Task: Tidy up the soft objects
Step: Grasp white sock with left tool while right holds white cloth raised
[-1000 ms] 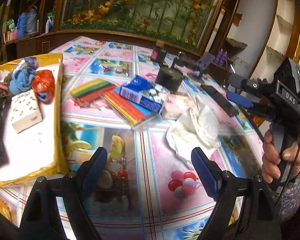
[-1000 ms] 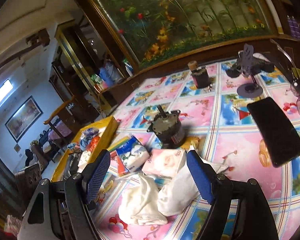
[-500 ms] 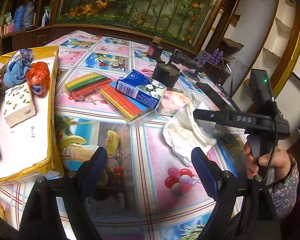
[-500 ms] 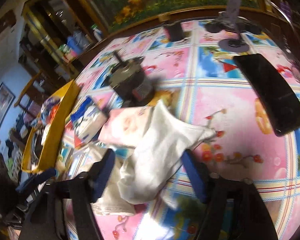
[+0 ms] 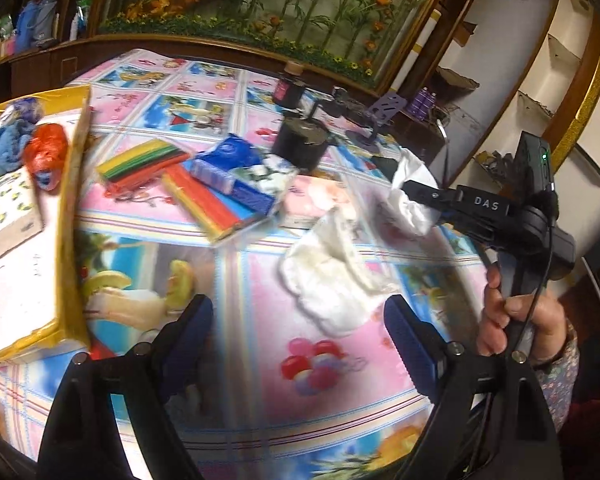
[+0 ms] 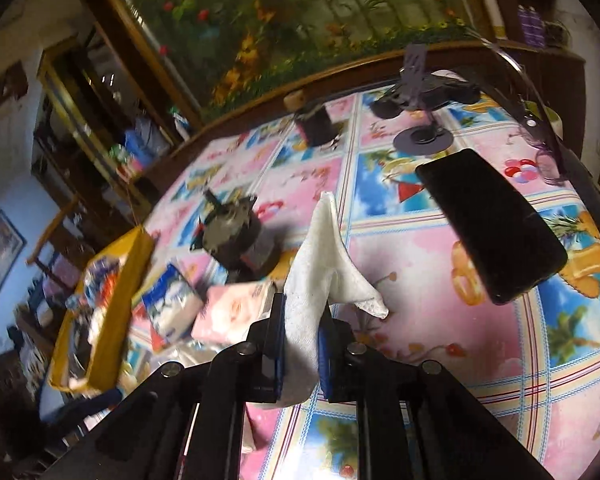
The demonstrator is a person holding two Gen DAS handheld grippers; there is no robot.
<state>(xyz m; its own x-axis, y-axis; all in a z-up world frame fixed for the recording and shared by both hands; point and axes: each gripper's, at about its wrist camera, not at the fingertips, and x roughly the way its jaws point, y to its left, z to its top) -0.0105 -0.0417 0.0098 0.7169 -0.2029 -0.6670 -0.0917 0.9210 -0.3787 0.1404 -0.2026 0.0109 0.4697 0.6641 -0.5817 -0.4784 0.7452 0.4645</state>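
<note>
A white cloth [image 6: 320,264] stands up between the blue pads of my right gripper [image 6: 302,320], which is shut on it. In the left wrist view the right gripper [image 5: 410,192] holds that cloth [image 5: 412,176] above the table, and more white cloth [image 5: 328,280] lies bunched below it; I cannot tell whether it is one piece. My left gripper [image 5: 296,320] hovers over the table just in front of that bunch. Its jaws are opening and nothing is between them. A yellow box [image 5: 74,184] at the left holds a blue cloth [image 5: 4,148], a red bag [image 5: 44,152] and a tissue pack [image 5: 10,212].
Coloured strip packs [image 5: 172,176], a blue tissue pack [image 5: 236,172] and a pink tissue pack [image 6: 232,308] lie mid-table. A black motor [image 6: 236,240], a black phone [image 6: 488,220] and a small stand [image 6: 420,136] sit behind. A hand [image 5: 512,316] grips the right handle.
My right gripper closed on the white cloth and raised it off the table. The left gripper stayed about where it was, with its jaws a little wider.
</note>
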